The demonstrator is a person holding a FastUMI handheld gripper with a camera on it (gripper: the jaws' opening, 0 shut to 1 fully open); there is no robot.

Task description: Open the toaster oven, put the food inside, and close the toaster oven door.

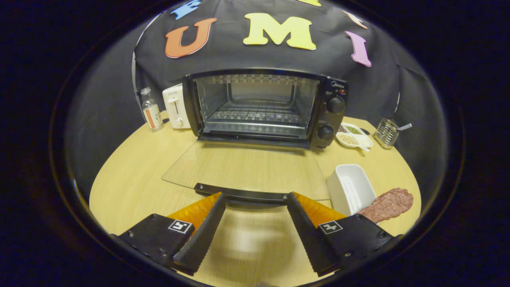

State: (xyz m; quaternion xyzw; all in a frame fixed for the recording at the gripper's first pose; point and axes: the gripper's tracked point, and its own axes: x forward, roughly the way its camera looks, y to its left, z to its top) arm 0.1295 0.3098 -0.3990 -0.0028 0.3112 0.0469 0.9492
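Gripper view looks across a round wooden table (131, 175) at the toaster oven (265, 107), which stands toward the back against the black cloth wall. Its glass door (243, 169) is dropped all the way down and lies flat over the tabletop, reaching out toward the gripper (255, 199). The dark door handle (243, 194) runs along the door's near edge, just ahead of the fingertips. The gripper's two fingers are spread wide apart with nothing between them; their tips sit just short of the handle, one near each end of it, and I cannot tell whether either one touches it. Inside the oven a wire rack (255, 113) spans the cavity, and two round knobs (330, 118) sit one above the other on the panel at the oven's right side.

The food, a flat reddish slab of meat (388, 205), lies on the table off to the right of the right finger, just beside a white rectangular tray (350, 187) that rests tilted against the tabletop. Further back on that side there is a divided white dish of seasonings (354, 137) and a small wire holder (385, 132) with a utensil in it. To the left of the oven stand a white toaster (175, 105) and a small clear bottle (151, 109)
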